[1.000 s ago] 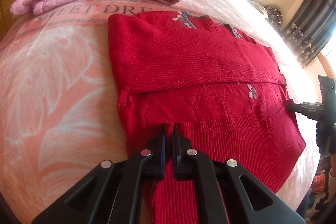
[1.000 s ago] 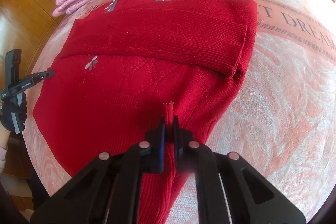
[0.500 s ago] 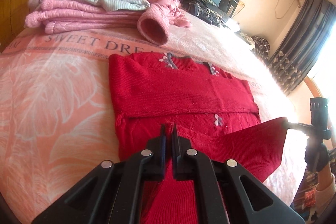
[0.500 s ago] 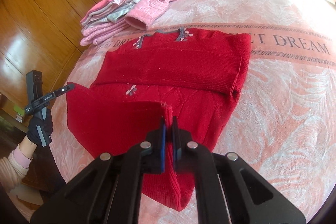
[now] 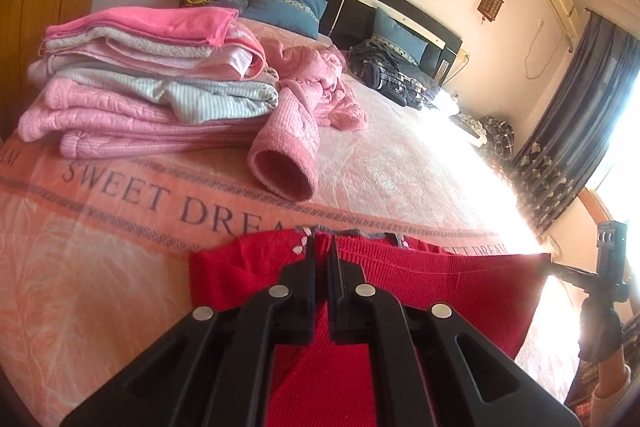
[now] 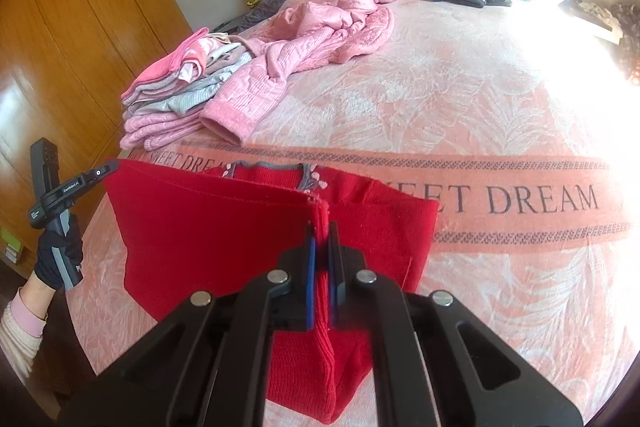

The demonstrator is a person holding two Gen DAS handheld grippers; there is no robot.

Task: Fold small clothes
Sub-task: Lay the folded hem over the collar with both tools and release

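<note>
On the left side of the bed [image 6: 460,75], toward its head, a stack of folded clothes [image 5: 140,83] sits with a loose pink jacket [image 6: 312,39] sprawled just beside it, one cuff pointing at the foot edge. Nearer that foot edge lies the red sweater [image 6: 208,227], its grey-trimmed collar toward the head of the bed and its hem lifted clear of the blanket. The left tool [image 5: 320,267] is clenched on one hem corner; in its own view the raised hem runs as a taut line rightward to the other tool. The right tool [image 6: 321,239] is likewise clamped on the opposite hem corner, a ridge of red knit pinched between its blue pads [image 6: 310,267]. Held this way, the hem's long axis spans across the bed between the two tools, parallel to the collar, and the lifted panel stands as a sheet in front of the flat upper half. The collar lies straight ahead of both tools, near and roughly equally far from each, so the coming move looks like carrying the hem forward together and laying it down at the collar. If one tool leads, the fold would likely land skewed.
</note>
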